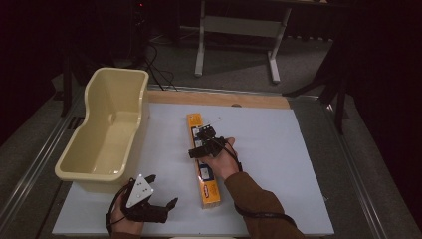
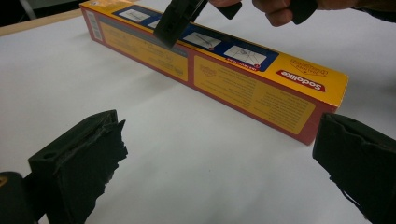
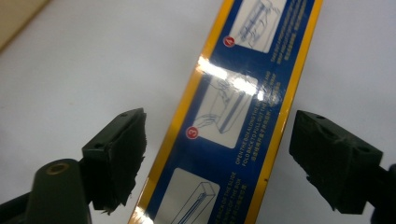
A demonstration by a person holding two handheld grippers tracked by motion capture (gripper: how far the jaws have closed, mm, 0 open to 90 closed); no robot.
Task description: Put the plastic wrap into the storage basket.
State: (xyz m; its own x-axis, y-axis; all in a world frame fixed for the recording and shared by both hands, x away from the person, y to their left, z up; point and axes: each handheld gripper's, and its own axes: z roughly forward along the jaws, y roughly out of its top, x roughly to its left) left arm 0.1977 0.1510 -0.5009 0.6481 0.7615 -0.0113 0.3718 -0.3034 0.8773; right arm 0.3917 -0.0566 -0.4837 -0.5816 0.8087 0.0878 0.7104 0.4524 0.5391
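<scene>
A long yellow box (image 1: pixel 204 172) with blue picture panels lies lengthwise on the white mat (image 1: pixel 278 149). My right gripper (image 1: pixel 200 143) hovers over the box's middle. In the right gripper view it (image 3: pixel 219 149) is open, one jaw on each side of the box (image 3: pixel 233 107), neither pad touching it. My left gripper (image 1: pixel 161 190) rests low at the front left, apart from the box. In the left gripper view it (image 2: pixel 219 158) is open and holds nothing, facing the box's near end (image 2: pixel 261 93), with the right gripper (image 2: pixel 180 18) above the box.
A cream plastic tub (image 1: pixel 107 129) stands on the left edge of the mat, empty as far as I see. A wooden strip (image 1: pixel 219 98) runs along the table's far edge. Metal rails flank the table. A desk frame (image 1: pixel 239 40) stands behind on the floor.
</scene>
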